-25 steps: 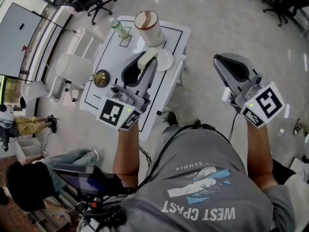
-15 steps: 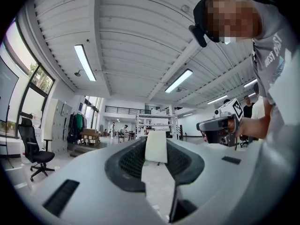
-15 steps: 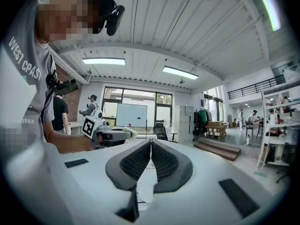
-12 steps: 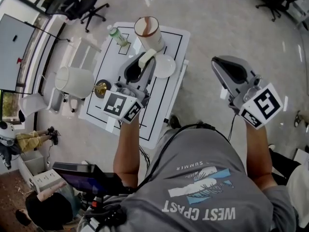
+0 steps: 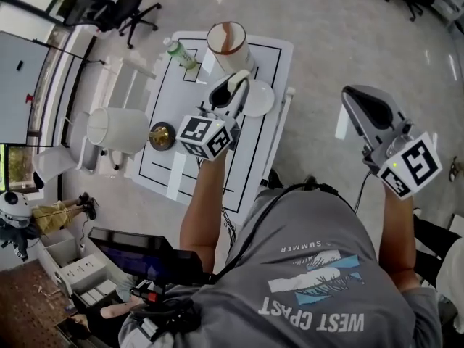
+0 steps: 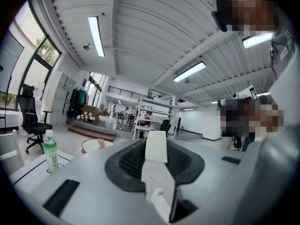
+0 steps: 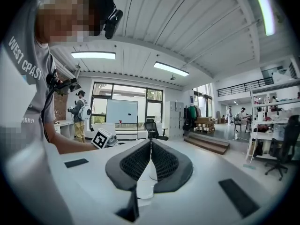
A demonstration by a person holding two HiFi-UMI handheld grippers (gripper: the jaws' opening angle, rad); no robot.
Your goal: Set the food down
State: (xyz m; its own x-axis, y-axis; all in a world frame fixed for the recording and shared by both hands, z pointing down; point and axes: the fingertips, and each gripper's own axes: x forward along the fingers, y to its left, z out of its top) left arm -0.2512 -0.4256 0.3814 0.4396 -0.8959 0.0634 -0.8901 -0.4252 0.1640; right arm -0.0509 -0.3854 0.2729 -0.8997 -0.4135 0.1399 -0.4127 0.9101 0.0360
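Pinching the pale food point(image 6: 156, 146) in its jaws, the left gripper point(image 5: 233, 84) hangs beside the plate point(image 5: 262, 101). It seems light, squashy: hold mid-length, gently

This is a large open-plan hall, part lab and part office. A ribbed white ceiling point(image 6: 140, 22) with long strip lights point(image 6: 96, 35) spans a polished floor point(image 5: 326, 20), with tall windows point(image 6: 37, 64), a mezzanine railing point(image 7: 236, 88) and a short flight of steps point(image 7: 206, 143) along the sides. Wheeled office chairs point(image 6: 32, 118), a whiteboard point(image 7: 122, 112), a row of lockers point(image 7: 174, 114) and open shelving racks point(image 6: 150, 114) stand about the room. A white bench point(image 5: 177, 107) marked out with black lines and another person point(image 7: 79, 114) wearing a white pack suggest experimental work rather than plain desk work.
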